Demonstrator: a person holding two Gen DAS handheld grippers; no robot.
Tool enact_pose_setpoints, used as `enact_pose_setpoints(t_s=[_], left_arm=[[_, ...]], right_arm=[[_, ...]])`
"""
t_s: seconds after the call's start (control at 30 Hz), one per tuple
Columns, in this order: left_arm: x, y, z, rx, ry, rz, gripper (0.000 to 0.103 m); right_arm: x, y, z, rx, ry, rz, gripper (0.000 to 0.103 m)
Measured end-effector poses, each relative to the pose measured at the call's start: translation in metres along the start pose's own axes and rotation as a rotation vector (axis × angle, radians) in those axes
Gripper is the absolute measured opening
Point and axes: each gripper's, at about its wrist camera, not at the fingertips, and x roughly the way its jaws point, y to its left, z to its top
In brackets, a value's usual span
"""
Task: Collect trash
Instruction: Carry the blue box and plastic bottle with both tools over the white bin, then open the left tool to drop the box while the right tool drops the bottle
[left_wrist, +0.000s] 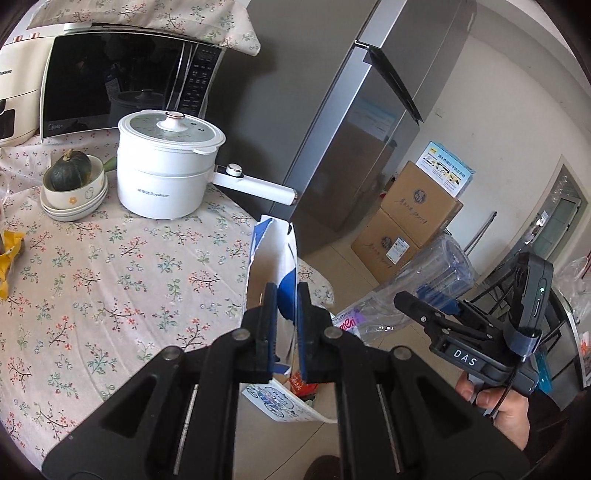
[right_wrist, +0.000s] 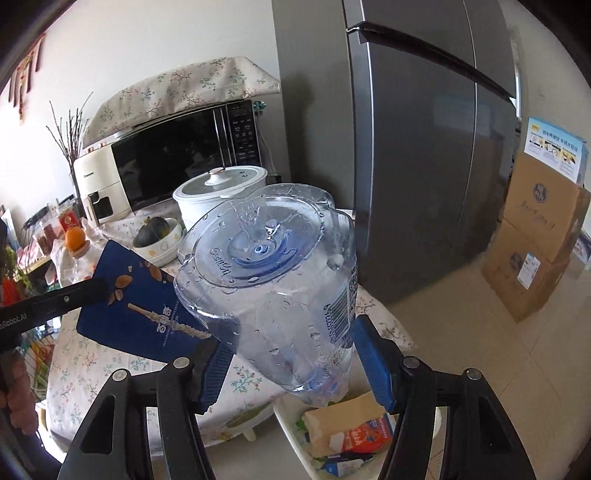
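My left gripper (left_wrist: 287, 295) is shut on a torn blue snack wrapper (left_wrist: 275, 258) with a silver inside, held upright past the table's edge; the right wrist view shows its blue printed face (right_wrist: 144, 306). My right gripper (right_wrist: 291, 354) is shut on a large clear plastic water bottle (right_wrist: 266, 269), its base toward the camera; the bottle (left_wrist: 424, 280) also shows at the right of the left wrist view. Both hang above a white trash bin (right_wrist: 291, 417) that holds cartons and wrappers (right_wrist: 347, 428).
A round table with a floral cloth (left_wrist: 110, 258) carries a white electric pot (left_wrist: 166, 166), stacked bowls with a green squash (left_wrist: 72, 184), a microwave (left_wrist: 122, 81) and a yellow wrapper (left_wrist: 9, 258). A grey fridge (right_wrist: 424, 147) and stacked cardboard boxes (right_wrist: 535, 251) stand beyond.
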Motion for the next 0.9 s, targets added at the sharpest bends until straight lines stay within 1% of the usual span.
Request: enact_pose_setpoints(t_s=[0.1,0.2,0.37,0.53,0.67,0.83,0.9], left_arm=[[0.008,-0.018,-0.005,0.017,0.022,-0.053,0.010],[0.021,-0.036,-0.013,0.045,0.054,-0.089,0.010],[0.048,-0.055,-0.031,0.091,0.111,-0.124,0.011],[0.079,-0.066,-0.053,0.127,0.191,-0.110,0.011],[0.099,-0.071,-0.070,0.161,0.240,-0.100,0.011],[0.118,-0.074,-0.084,0.205,0.262,-0.090,0.011],[0.124,-0.075,-0.088,0.225,0.268,-0.073,0.011]], right_arm=[[-0.004,-0.020,-0.008,0.036,0.022,-0.036,0.065],[-0.006,-0.042,-0.018,0.082,0.044,-0.052,0.065],[-0.001,-0.070,-0.034,0.146,0.074,-0.071,0.065],[0.011,-0.088,-0.048,0.193,0.127,-0.075,0.065],[0.019,-0.097,-0.057,0.218,0.164,-0.086,0.065],[0.028,-0.109,-0.067,0.264,0.208,-0.082,0.066],[0.030,-0.114,-0.070,0.278,0.219,-0.083,0.066]])
